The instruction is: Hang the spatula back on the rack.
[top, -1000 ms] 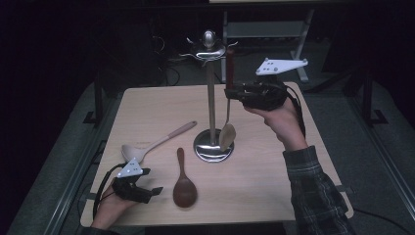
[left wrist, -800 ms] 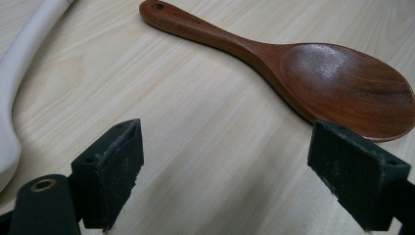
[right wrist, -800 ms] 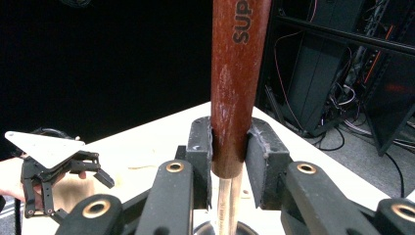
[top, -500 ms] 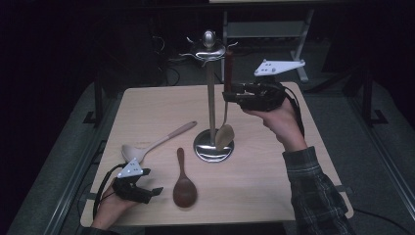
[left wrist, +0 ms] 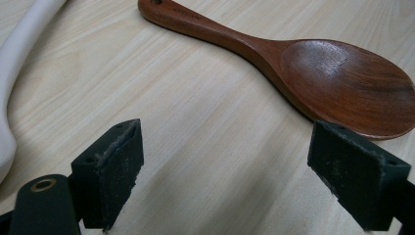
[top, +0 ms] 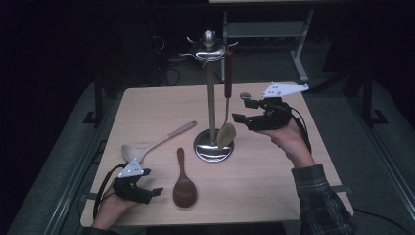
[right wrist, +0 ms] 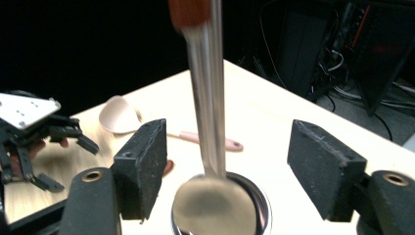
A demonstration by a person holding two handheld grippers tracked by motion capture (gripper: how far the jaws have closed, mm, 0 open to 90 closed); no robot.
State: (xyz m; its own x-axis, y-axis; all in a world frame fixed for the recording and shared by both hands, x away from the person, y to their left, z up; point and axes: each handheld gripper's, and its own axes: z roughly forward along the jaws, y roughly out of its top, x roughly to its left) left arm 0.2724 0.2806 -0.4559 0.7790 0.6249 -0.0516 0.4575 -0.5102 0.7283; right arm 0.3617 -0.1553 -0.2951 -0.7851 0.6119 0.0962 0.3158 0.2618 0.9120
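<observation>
A metal stand (top: 211, 107) with hooks at its top rises from the middle of the table. A steel spoon with a red-brown handle (top: 228, 93) hangs from one hook, its bowl just above the stand's base. My right gripper (top: 241, 107) is level with the spoon's shaft, just right of it. In the right gripper view the spoon (right wrist: 210, 122) hangs between the jaws of my right gripper (right wrist: 234, 169). The jaws have just been opening and no pad touches the spoon. My left gripper (top: 154, 194) rests open at the front left, beside a dark wooden spoon (top: 185, 188) (left wrist: 342, 83).
A cream ladle (top: 147, 147) lies on the table left of the stand, its bowl near my left gripper (left wrist: 225, 181). The stand's round base (top: 213, 147) sits mid-table. A dark frame and cables stand beyond the far edge.
The right gripper has sunk along the hanging spoon, from near its handle to its lower shaft, and its jaws have spread. The spoon stays on the hook. The left gripper has not moved.
</observation>
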